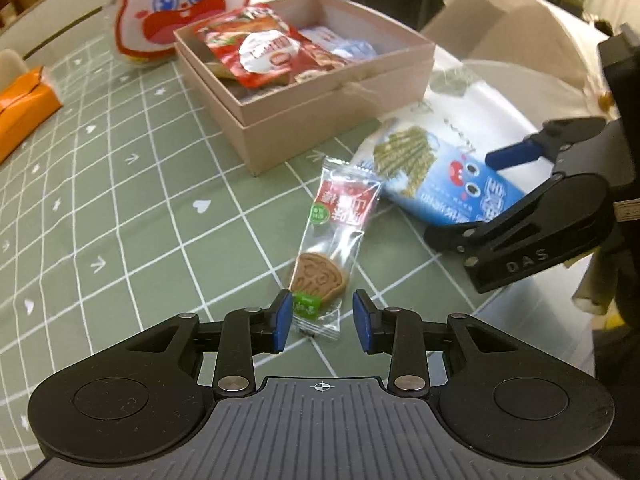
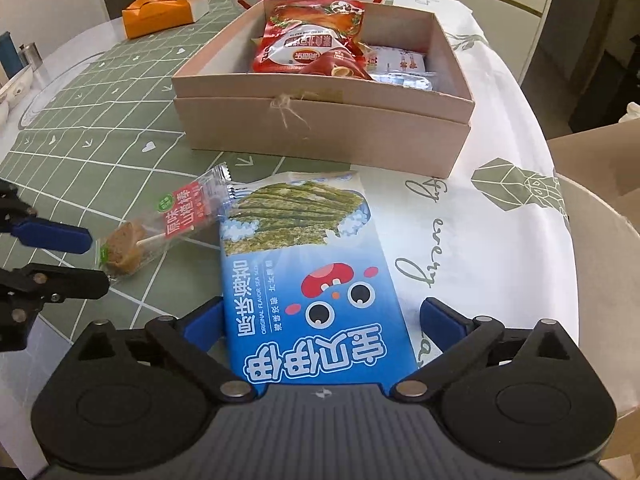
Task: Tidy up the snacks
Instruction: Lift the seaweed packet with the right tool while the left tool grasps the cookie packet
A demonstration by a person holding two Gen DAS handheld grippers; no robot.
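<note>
Green grid tablecloth (image 1: 120,200). Left gripper (image 1: 320,320) open, lollipop snack packet (image 1: 332,240) end between pads, frame centre. Right gripper (image 2: 320,320) spread wide around blue seaweed pack (image 2: 312,280), not pinching. Pink box (image 2: 320,128) of snacks above.

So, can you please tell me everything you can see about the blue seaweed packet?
The seaweed packet is a flat, glossy blue packet printed with green seaweed sticks, a cartoon face and white characters. It lies flat on the table in front of the pink box, partly on the white cloth. Its far left corner meets the lollipop wrapper. The right gripper has open jaws on either side of its near end, not pressing it.
</note>
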